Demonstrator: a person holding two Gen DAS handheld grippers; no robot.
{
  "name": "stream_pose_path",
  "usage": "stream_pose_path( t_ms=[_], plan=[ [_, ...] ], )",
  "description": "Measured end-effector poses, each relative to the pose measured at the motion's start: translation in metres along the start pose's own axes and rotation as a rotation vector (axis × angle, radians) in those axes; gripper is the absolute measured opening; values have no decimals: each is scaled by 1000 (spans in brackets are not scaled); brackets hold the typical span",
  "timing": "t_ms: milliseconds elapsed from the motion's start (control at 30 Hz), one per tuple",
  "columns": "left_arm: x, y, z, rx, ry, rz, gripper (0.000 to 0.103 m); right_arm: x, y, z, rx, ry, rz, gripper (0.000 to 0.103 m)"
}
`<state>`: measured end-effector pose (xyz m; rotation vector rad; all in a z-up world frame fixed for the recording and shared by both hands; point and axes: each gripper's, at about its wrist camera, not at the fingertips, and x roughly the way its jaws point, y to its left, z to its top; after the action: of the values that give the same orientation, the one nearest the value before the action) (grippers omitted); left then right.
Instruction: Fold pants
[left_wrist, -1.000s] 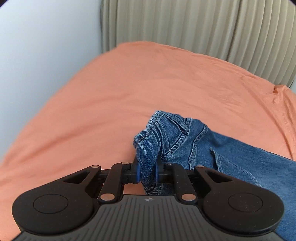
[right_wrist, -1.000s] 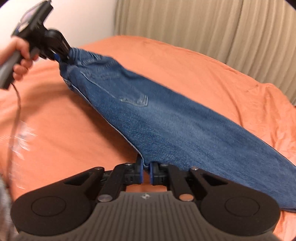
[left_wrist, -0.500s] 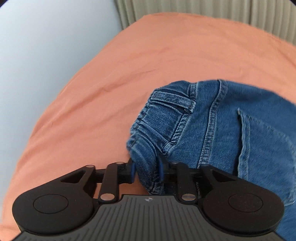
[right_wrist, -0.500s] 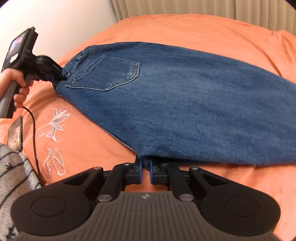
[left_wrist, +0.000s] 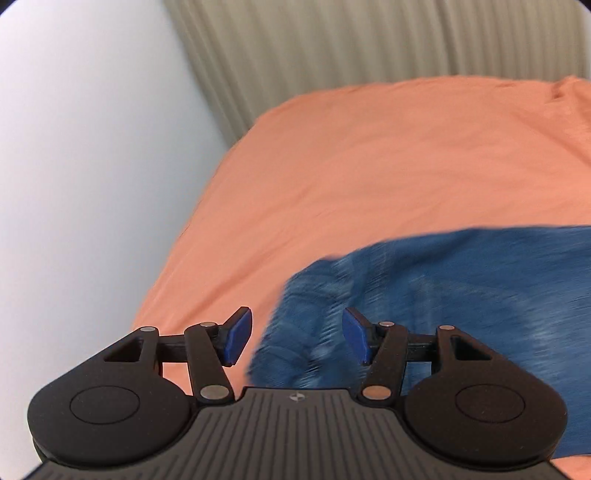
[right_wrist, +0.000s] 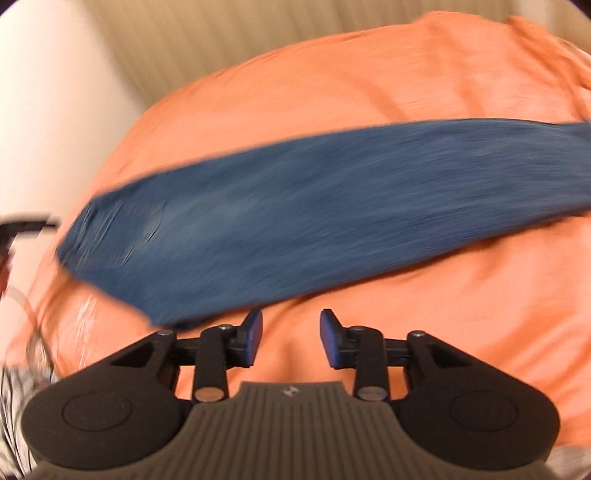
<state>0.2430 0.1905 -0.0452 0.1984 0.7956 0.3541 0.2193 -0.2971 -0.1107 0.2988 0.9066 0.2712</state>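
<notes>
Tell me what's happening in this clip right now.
A person is folding blue denim jeans on a bed with an orange sheet, using a two-finger tool in each hand. Both the left tool and the right tool are open and hold nothing. The jeans lie stretched out along the sheet; the pictures are motion-blurred.

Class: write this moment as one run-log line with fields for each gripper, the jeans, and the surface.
left gripper: open | right gripper: open | jeans: released, lying lengthwise, blurred | surface: orange bedsheet

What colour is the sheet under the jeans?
Orange. The sheet shows best in the left wrist view.
</notes>
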Motion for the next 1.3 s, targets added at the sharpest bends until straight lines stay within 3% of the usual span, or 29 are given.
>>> stream_pose_path(
  t_ms=[200, 300, 367, 467, 733, 1000, 1067, 1133, 1300],
  plan=[
    [-40, -60, 27, 46, -74, -231, 66, -50, -113, 45, 272, -95, -83, 38],
    [-44, -94, 38, 45, -68, -337, 66, -75, -179, 61, 401, -141, -108, 46],
    [-36, -116, 46, 36, -57, -409, 65, -85, -220, 69, 493, -164, -112, 58],
    [-30, -154, 57, 36, -35, -529, 59, -92, -272, 75, 595, -201, -100, 60],
    [-1, -275, 69, 125, 40, -630, 44, -53, -361, 86, 781, -257, -77, 61],
    [15, -356, 71, 200, 101, -749, 43, -9, -417, 79, 846, -286, -15, 49],
    [25, -372, 72, 215, 132, -782, 41, -3, -426, 82, 833, -277, -12, 29],
    [31, -383, 71, 225, 143, -778, 40, -5, -428, 85, 783, -266, -18, 11],
    [39, -401, 72, 255, 116, -790, 39, -20, -405, 104, 540, -303, -108, 4]
  ],
)
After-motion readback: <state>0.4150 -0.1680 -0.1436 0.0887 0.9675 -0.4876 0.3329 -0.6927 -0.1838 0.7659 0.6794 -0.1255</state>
